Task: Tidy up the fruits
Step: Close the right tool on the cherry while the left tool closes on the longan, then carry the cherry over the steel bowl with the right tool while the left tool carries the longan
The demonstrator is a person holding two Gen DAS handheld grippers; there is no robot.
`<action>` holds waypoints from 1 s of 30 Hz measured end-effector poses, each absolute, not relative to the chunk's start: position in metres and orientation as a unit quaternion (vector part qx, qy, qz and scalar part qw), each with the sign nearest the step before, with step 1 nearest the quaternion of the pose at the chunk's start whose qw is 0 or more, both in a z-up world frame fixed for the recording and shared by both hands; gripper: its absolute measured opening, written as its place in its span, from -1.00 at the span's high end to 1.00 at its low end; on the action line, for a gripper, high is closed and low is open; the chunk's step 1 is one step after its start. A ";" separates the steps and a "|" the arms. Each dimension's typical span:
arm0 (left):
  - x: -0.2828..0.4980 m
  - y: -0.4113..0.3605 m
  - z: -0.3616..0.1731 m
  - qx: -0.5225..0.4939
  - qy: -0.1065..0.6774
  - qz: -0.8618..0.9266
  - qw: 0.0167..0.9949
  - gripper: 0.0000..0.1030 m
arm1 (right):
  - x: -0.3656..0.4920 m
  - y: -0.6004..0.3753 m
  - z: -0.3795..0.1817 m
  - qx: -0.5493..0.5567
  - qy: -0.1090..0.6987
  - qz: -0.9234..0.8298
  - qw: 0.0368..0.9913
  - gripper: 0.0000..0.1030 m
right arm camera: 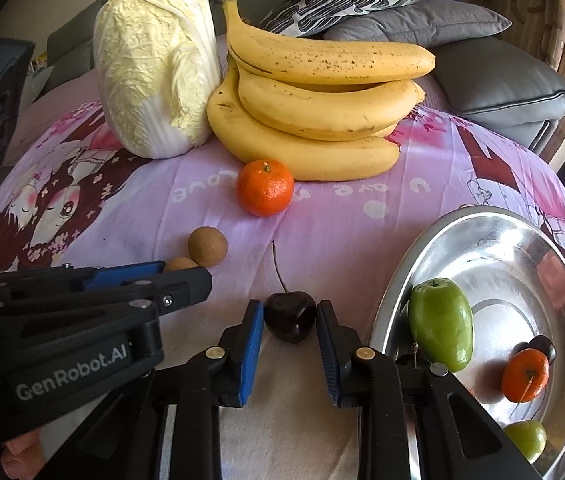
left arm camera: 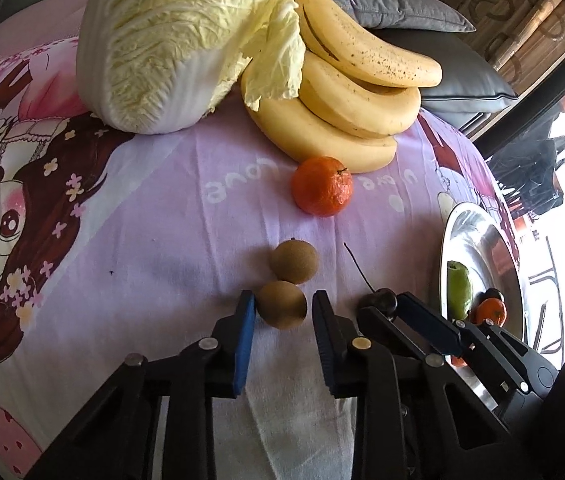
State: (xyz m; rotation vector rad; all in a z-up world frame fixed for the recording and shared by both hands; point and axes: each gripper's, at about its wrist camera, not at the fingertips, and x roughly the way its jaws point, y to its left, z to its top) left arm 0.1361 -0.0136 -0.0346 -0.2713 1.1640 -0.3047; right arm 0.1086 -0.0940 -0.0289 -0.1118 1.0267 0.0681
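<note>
left gripper (left arm camera: 282, 310) is clamped on the near longan (left arm camera: 282, 309), right gripper (right arm camera: 289, 316) on the cherry (right arm camera: 289, 316), both left of the steel bowl (right arm camera: 442, 240). squeezing harder could bruise the soft cherry; the round longan could slip out.

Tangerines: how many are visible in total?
2. One tangerine lies on the cloth in front of the bananas. The other tangerine is inside the metal bowl. More could be hidden by the grippers.
</note>
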 end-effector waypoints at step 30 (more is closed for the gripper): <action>0.125 0.013 0.011 -0.142 0.495 -0.147 0.845 0.48 | 0.107 -0.099 0.000 -0.014 0.460 0.035 0.887 0.44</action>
